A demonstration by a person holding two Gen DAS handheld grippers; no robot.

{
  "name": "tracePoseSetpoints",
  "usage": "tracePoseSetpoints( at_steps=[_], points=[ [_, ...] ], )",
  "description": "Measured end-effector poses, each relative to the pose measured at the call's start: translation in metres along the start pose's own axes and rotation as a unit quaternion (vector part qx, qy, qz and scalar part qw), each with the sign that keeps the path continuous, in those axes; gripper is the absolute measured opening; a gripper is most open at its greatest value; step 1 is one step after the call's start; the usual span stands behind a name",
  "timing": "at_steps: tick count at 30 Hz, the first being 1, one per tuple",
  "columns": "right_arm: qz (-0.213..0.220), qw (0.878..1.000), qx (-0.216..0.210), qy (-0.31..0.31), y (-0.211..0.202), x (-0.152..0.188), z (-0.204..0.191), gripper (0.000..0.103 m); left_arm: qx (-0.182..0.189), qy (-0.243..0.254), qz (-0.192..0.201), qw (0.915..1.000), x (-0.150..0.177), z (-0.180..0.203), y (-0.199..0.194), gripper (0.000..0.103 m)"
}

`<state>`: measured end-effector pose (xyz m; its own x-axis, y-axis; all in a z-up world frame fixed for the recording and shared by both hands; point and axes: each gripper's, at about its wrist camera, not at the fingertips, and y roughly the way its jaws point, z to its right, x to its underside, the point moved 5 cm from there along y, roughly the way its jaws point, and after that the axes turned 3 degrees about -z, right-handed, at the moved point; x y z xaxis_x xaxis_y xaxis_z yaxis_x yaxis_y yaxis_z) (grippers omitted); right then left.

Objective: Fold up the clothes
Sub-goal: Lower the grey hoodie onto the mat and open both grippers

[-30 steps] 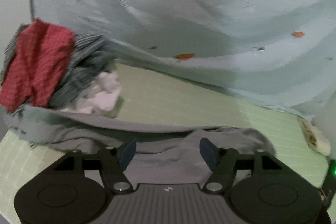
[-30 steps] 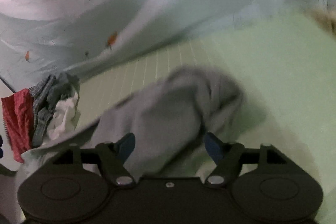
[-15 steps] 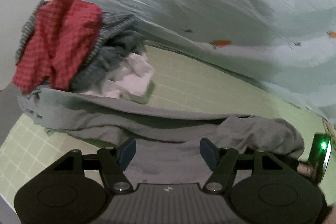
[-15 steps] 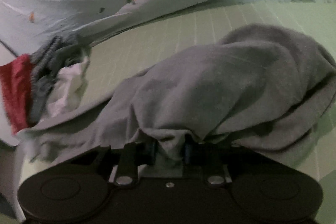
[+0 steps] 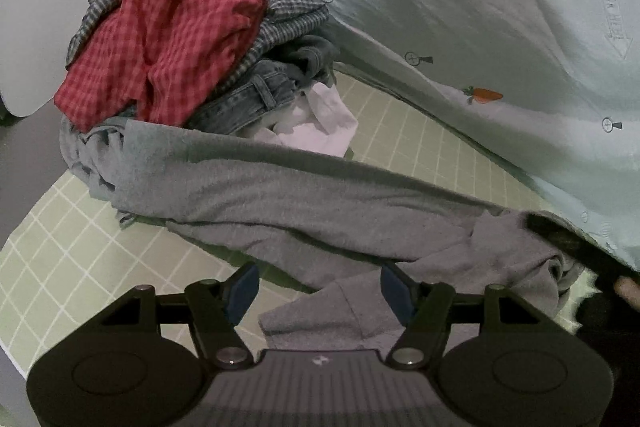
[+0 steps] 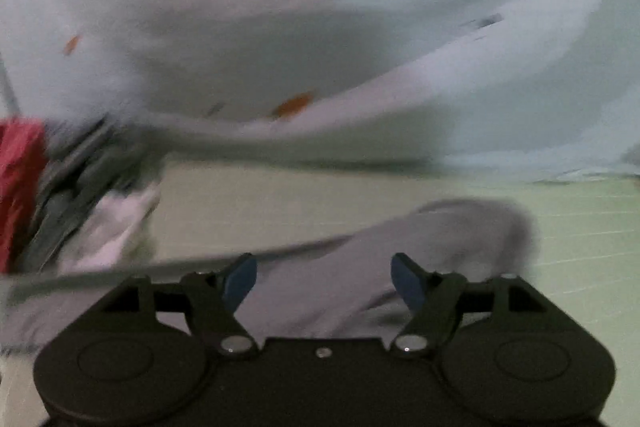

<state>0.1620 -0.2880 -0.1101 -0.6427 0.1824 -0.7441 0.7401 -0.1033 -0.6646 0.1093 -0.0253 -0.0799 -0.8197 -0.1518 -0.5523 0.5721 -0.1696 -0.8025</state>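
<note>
A long grey garment (image 5: 304,203) lies stretched across the green checked sheet (image 5: 72,251), from the clothes pile at left to a bunched end at right. My left gripper (image 5: 318,289) hangs open just above its near fold, nothing between the blue pads. In the blurred right wrist view the same grey garment (image 6: 400,251) lies in front of my right gripper (image 6: 320,279), which is open, its pads apart over the cloth.
A pile with a red checked shirt (image 5: 168,39), denim (image 5: 256,95) and a white piece (image 5: 320,123) sits at the back left. A pale blue carrot-print sheet (image 5: 460,27) rises behind. The other gripper's dark body (image 5: 572,247) shows at the right edge.
My right gripper was shut on the grey garment half a second ago and has now let go and opened, swinging upward. The left gripper drew back, still open.
</note>
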Motion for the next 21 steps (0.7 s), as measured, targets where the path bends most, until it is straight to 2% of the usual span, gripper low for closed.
tracePoseSetpoints(
  at_steps=[6,8,10,13,18,21],
  points=[
    [-0.038,0.995,-0.061,-0.068,0.061,0.001,-0.079,0.076,-0.008,-0.022,-0.006,0.9997,-0.001,-0.025,0.003,0.068],
    [-0.046,0.993,-0.082,-0.074,0.080,-0.005,-0.096,0.078,-0.015,-0.029,-0.007,0.9994,-0.002,-0.036,0.003,0.068],
    [-0.055,0.993,-0.088,-0.052,0.101,-0.014,-0.108,0.081,-0.021,-0.038,-0.008,0.9990,-0.004,-0.047,0.004,0.068],
    [-0.082,0.994,-0.072,-0.025,0.129,-0.018,-0.117,0.082,-0.033,-0.054,-0.005,0.9980,-0.009,-0.065,0.005,0.068],
    [-0.150,0.988,0.003,-0.032,0.161,0.002,-0.119,0.083,-0.042,-0.063,-0.001,0.9971,-0.019,-0.079,0.006,0.068],
    [-0.147,0.989,0.026,-0.024,0.155,0.011,-0.111,0.088,-0.040,-0.060,-0.004,0.9974,-0.021,-0.077,0.008,0.068]
  ],
)
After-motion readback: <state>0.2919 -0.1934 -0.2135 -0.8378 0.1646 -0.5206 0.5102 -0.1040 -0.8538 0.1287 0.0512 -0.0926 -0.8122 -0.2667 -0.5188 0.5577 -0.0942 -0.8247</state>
